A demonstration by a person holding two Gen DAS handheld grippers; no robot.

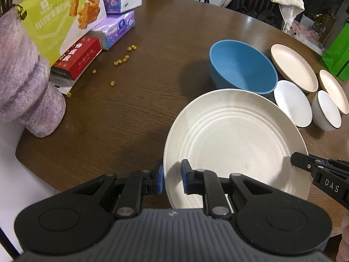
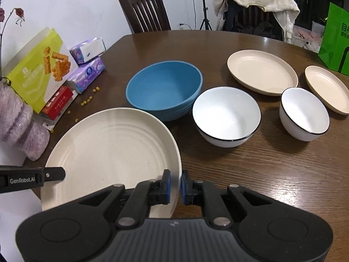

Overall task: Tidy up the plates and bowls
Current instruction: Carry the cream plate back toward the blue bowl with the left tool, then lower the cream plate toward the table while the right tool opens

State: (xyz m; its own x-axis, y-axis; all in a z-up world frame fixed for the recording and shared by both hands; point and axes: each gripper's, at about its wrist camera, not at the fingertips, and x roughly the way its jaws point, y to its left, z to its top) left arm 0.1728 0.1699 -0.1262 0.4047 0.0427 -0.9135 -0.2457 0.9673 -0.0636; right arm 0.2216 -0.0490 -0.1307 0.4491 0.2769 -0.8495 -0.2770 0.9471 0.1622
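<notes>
A large cream plate point(image 1: 235, 139) point(image 2: 111, 150) with ringed grooves hangs over the near part of the brown table, gripped on both sides. My left gripper point(image 1: 172, 179) is shut on its left rim, and my right gripper point(image 2: 175, 185) is shut on its right rim. Each gripper's tip shows in the other's view. Behind the plate stands a blue bowl point(image 1: 242, 65) point(image 2: 164, 89). To its right are a white bowl point(image 2: 226, 115), a smaller white bowl point(image 2: 304, 113), and two beige plates point(image 2: 261, 74) point(image 2: 327, 88).
At the table's left stand a purple fuzzy vase point(image 1: 24, 80), a green snack box point(image 1: 61, 15), a red box point(image 1: 76, 59) and tissue packs point(image 1: 117, 26). Yellow crumbs point(image 1: 122, 61) dot the wood. Chairs point(image 2: 145, 8) and a green bag point(image 2: 336, 39) stand beyond the far edge.
</notes>
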